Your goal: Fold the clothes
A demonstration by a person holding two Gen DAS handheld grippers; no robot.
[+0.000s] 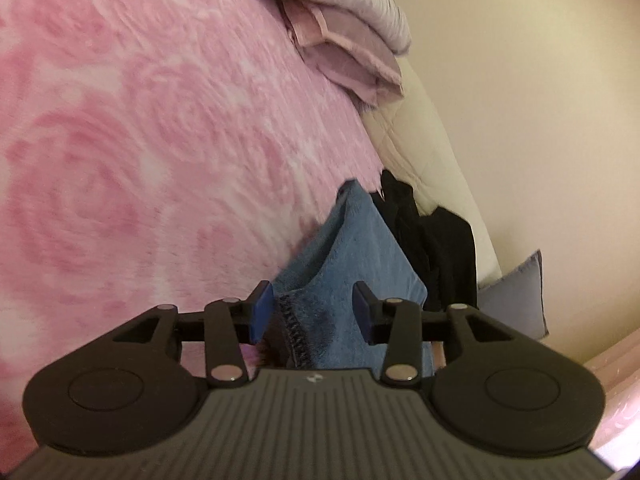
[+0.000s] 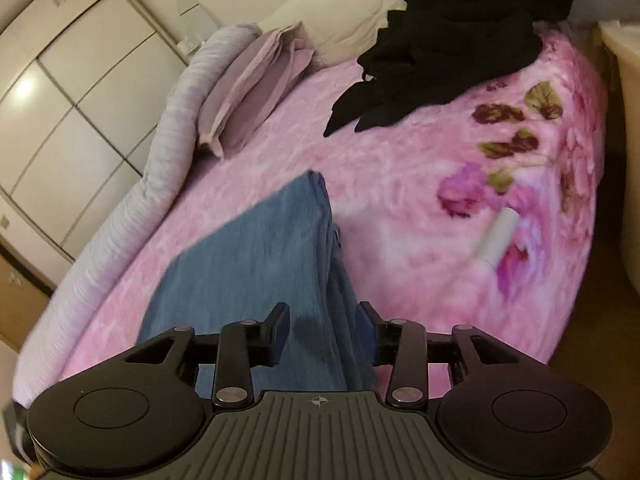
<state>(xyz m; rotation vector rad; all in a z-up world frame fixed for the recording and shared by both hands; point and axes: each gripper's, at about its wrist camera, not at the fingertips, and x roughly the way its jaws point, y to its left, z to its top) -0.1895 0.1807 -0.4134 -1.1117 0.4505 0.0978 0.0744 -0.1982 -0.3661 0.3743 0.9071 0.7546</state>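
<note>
A blue garment (image 2: 256, 264) lies folded on the pink floral blanket (image 2: 400, 208); it also shows in the left wrist view (image 1: 352, 252). My left gripper (image 1: 314, 312) is open, its fingers either side of the garment's stitched edge. My right gripper (image 2: 326, 336) is open, its fingers straddling a raised fold of the blue garment. Neither is closed on the cloth. A heap of black clothes (image 2: 448, 40) lies at the far end of the bed, seen also in the left wrist view (image 1: 432, 240).
Folded lilac cloths (image 2: 256, 80) and a rolled grey quilt (image 2: 160, 140) lie along the bed's left side. A white cylinder (image 2: 496, 236) rests on the blanket at right. Wardrobe doors (image 2: 60, 80) stand behind. A cream wall (image 1: 520, 100) borders the bed.
</note>
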